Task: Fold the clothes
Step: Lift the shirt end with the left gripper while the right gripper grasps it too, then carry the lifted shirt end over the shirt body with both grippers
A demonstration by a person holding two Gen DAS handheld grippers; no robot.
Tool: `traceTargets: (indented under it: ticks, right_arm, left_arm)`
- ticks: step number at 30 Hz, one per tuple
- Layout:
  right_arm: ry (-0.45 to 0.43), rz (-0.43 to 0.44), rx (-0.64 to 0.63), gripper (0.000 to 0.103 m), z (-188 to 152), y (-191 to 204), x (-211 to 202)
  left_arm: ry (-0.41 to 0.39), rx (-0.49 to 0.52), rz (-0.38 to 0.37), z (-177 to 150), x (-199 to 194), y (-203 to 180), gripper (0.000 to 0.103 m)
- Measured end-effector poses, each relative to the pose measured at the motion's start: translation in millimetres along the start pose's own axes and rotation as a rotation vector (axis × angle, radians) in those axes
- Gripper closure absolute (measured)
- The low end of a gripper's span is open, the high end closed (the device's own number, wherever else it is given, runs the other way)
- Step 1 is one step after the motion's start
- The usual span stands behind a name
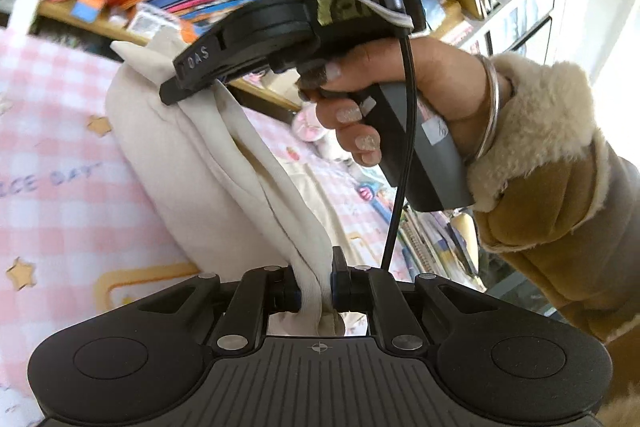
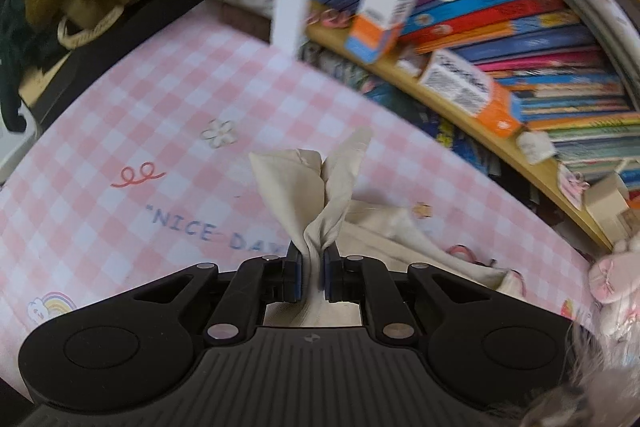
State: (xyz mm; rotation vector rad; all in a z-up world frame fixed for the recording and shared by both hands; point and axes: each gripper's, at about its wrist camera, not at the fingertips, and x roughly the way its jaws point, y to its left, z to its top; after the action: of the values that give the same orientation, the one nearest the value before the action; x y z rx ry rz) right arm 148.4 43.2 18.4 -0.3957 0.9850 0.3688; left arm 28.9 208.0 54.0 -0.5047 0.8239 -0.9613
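left tongs [image 1: 314, 291] clamped, right tongs [image 2: 312, 277] clamped (both raised)

I see a pink checked surface [image 2: 168, 99] under me. Past its far edge a wooden shelf [image 2: 452, 95] holds many bright books [image 2: 520, 23]. Bright light comes from the right.

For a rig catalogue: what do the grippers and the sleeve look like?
Both grippers, left and right, are black, ribbed, with blue-padded fingers. The right one has a grey handle, a black cable and a green light. The sleeve is tan with cream fleece; a silver bangle circles the wrist.
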Motion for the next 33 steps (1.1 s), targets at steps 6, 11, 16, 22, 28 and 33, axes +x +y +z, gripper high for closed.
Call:
traceTargets:
  ticks: [6,11,16,22,28,33]
  right_arm:
    - [-0.087,0.039,0.054,0.094,-34,-65,-25]
    - [-0.147,0.075,0.081,0.094,-74,-121,-42]
    - [-0.190,0.125,0.125,0.094,-126,-175,-46]
    - [-0.193,0.184,0.233,0.094,-173,-239,-20]
    - [-0.159,0.307,0.467,0.094,-207,-290,17]
    - [-0.154,0.369,0.537,0.079,-214,-305,21]
  left_arm:
    - [0.024,0.062,0.058,4,51,-48,0.093]
    - [0.077,0.039,0.132,-12,105,-84,0.092]
    - [0.116,0.010,0.210,-33,157,-109,0.092]
    - [0.145,-0.067,0.310,-56,220,-113,0.092]
    - [0.190,-0.027,0.451,-76,257,-120,0.091]
    - [0.177,-0.019,0.525,-83,263,-128,0.085]
